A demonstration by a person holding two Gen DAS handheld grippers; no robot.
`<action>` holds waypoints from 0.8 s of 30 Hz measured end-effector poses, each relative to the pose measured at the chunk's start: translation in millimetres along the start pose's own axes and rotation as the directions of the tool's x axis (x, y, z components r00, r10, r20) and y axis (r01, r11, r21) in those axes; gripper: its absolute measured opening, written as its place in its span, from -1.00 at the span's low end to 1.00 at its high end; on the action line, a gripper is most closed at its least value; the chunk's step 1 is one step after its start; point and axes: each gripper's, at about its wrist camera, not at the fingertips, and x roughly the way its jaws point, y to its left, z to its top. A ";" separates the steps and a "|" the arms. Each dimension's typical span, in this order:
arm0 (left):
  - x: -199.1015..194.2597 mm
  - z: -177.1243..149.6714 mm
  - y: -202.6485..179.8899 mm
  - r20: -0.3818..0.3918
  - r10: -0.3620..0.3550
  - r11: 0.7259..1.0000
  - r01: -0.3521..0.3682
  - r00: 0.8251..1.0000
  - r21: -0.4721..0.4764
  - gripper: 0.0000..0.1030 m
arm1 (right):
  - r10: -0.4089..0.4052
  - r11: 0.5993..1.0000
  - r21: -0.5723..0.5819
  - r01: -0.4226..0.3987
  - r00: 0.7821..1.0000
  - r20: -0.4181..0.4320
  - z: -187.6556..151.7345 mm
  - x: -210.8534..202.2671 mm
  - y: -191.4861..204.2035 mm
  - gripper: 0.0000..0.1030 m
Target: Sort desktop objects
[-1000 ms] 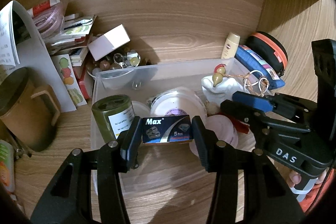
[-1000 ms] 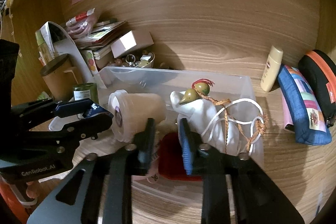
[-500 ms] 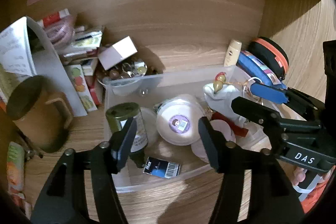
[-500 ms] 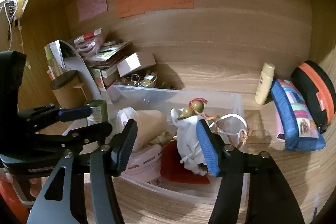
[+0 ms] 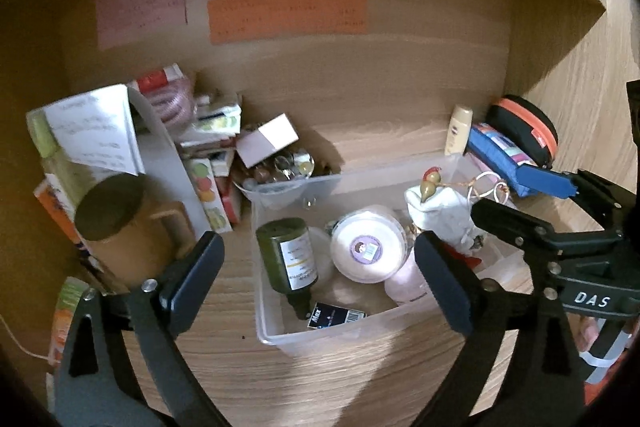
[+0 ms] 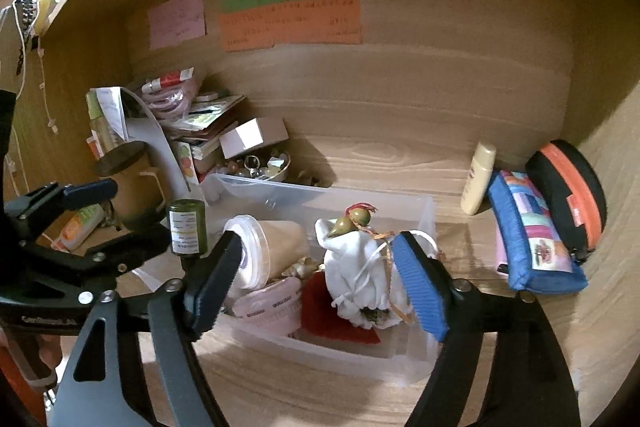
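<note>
The clear plastic bin [image 5: 400,323] sits in the middle of the wooden table [image 5: 320,379] and already holds a good share of the sorting: a white cloth bundle [image 6: 356,279] with 2 small gourds tied on top at its right end, a white round tub [image 5: 368,251] on its side, a dark green bottle [image 5: 288,259] lying with its cap toward the near wall, a pink round lid [image 6: 272,303], a red piece under the bundle, and a small dark blue box marked Max [image 5: 334,315] lying flat in the near corner. I judge the task roughly halfway: outside the bin there is much left, namely a blue patterned pouch [image 6: 532,231], a black and orange case [image 6: 568,195] and a cream lotion bottle [image 6: 478,183] at the far right, and at the far left a brown mug [image 5: 120,231], a heap of papers and packets [image 5: 204,131], a small white carton [image 5: 268,139] and a bowl of trinkets [image 5: 280,167]. The left hand-held gripper [image 5: 320,267] hangs above the bin with its jaws spread wide and nothing between them; the right hand-held gripper [image 6: 320,291] is likewise wide open and empty. The table stands in a wooden alcove whose back panel carries 3 paper notes, pink, green and orange.
</note>
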 end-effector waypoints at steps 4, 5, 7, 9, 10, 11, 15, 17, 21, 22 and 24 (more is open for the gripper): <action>-15.6 0.3 -2.3 0.033 0.021 1.000 -0.022 0.999 0.010 0.92 | -0.011 1.000 0.008 0.011 1.000 0.021 -0.3 -17.3 1.0 0.68; -19.7 0.1 -3.2 0.044 0.025 1.000 -0.026 0.999 0.012 0.94 | -0.014 1.000 0.010 0.013 1.000 0.027 -0.7 -22.3 1.4 0.72; -28.0 -1.1 -4.4 0.066 0.028 1.000 -0.029 0.997 0.008 0.97 | -0.016 1.000 0.018 0.015 0.999 0.032 -2.3 -30.5 1.3 0.85; -38.1 -2.5 -6.1 0.090 0.032 0.999 -0.032 0.995 -0.003 0.98 | -0.018 0.999 0.030 0.017 0.999 0.035 -4.3 -38.4 0.4 1.00; -42.9 -3.3 -6.9 0.100 0.031 1.000 -0.031 0.995 -0.007 0.98 | -0.016 0.999 0.037 0.014 0.999 0.039 -5.5 -42.8 -0.3 1.00; -47.5 -3.9 -7.5 0.107 0.031 0.999 -0.030 0.994 -0.012 0.98 | -0.013 0.999 0.043 0.011 0.999 0.038 -6.8 -46.8 -0.9 1.00; -62.7 -7.1 -9.4 0.134 0.035 0.999 -0.031 0.990 -0.035 0.98 | -0.022 0.998 0.057 0.020 0.999 0.030 -13.4 -59.4 -2.6 1.00; -71.1 -9.5 -10.0 0.150 0.048 0.998 -0.042 0.988 -0.046 0.98 | -0.028 0.998 0.058 0.026 0.999 0.032 -16.4 -65.8 -2.6 1.00; -85.2 -16.2 -9.9 0.172 0.068 0.996 -0.057 0.983 -0.068 0.98 | -0.045 0.998 0.052 0.042 0.998 0.044 -21.0 -79.9 -0.9 1.00; -88.5 -18.1 -10.7 0.173 0.070 0.996 -0.059 0.982 -0.067 0.98 | -0.044 0.998 0.048 0.041 0.998 0.049 -21.8 -83.8 0.5 1.00; -92.9 -20.9 -11.5 0.175 0.058 0.997 -0.047 0.983 -0.065 0.98 | -0.046 0.998 0.038 0.044 0.997 0.062 -23.9 -93.4 4.7 1.00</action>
